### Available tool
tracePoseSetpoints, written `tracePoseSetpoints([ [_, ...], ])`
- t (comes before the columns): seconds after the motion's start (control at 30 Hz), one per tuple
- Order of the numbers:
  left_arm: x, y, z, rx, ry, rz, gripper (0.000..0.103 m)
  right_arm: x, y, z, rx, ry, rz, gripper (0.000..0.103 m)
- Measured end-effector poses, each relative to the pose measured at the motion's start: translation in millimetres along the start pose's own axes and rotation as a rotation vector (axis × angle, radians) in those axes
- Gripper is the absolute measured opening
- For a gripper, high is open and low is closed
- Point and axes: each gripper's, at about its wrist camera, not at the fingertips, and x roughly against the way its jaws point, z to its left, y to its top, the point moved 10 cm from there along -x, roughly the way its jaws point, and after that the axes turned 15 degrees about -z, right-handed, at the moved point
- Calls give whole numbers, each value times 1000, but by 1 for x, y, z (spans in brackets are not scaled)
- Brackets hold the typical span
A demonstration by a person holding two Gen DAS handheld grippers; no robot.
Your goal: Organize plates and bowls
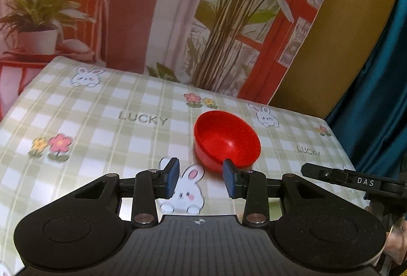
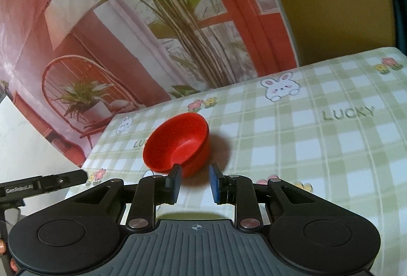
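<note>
Green-and-white checked cloth with rabbits and flowers covered the tabletop [image 1: 106, 108], and a printed backdrop [image 1: 157, 9] of plants and red window frames stood behind it. Ahead of both pairs of fingers sat the red bowl [image 1: 226, 140], upright on the cloth, the only dish I could see; no plates showed in either view.

The left gripper [image 1: 201, 179] hovered with its fingers spread, gripping nothing, the bowl's near rim just beyond its right finger. The right gripper [image 2: 195, 183] also stood parted and empty, the bowl slightly left of its gap. Both seemed aimed at the bowl's rim, I judged, so that one could pinch the thin wall; which would take it I could not tell.
</note>
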Motion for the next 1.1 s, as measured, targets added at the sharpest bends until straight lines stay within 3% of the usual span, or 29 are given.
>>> tracePoseSetpoints([
  [0.53, -107, -17, -5, 22, -31, 97, 39, -80, 0, -16, -22, 17, 122, 25],
  [1.1, -124, -29, 0, 90, -67, 114, 31, -107, -14, -1, 28, 57, 197, 26],
])
